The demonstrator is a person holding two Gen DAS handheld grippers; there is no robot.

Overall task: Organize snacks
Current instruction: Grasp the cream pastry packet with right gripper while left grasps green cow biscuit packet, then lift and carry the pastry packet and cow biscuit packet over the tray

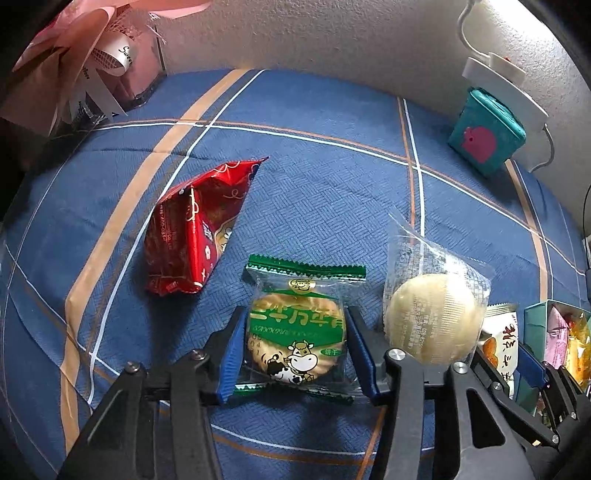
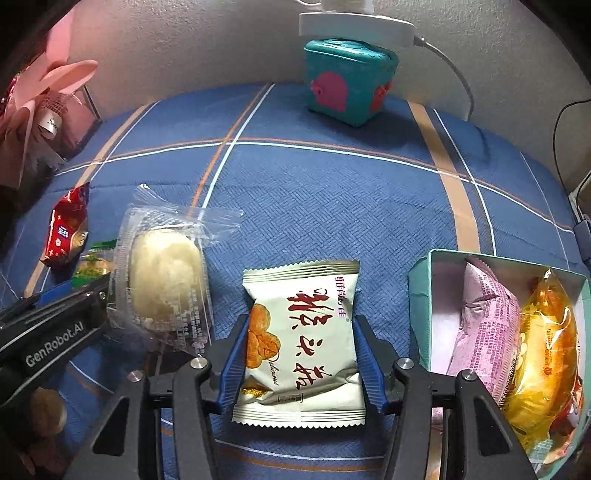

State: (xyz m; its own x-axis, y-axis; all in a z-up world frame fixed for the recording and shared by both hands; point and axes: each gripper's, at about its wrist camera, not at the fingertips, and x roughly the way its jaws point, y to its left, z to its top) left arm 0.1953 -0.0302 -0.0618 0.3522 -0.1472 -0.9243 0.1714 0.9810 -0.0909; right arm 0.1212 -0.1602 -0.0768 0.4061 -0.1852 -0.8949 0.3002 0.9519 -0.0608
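My left gripper [image 1: 295, 347] is shut on a green cow-print biscuit packet [image 1: 297, 328], its blue pads against both sides. A red snack packet [image 1: 195, 232] lies to its left and a clear-wrapped pale pastry [image 1: 432, 317] to its right. My right gripper [image 2: 297, 358] is shut on a cream snack packet with red characters [image 2: 301, 343]. A teal open box [image 2: 421, 295] to its right holds a pink packet [image 2: 484, 325] and an orange packet [image 2: 543, 350]. The pastry [image 2: 162, 273] and red packet [image 2: 66, 232] lie to the left.
Everything sits on a blue plaid cloth [image 1: 314, 177]. A teal container with a pink shape [image 2: 349, 85] stands at the back by a white power strip [image 2: 354, 22]. A pink ribboned gift box [image 1: 92, 55] stands at the back left.
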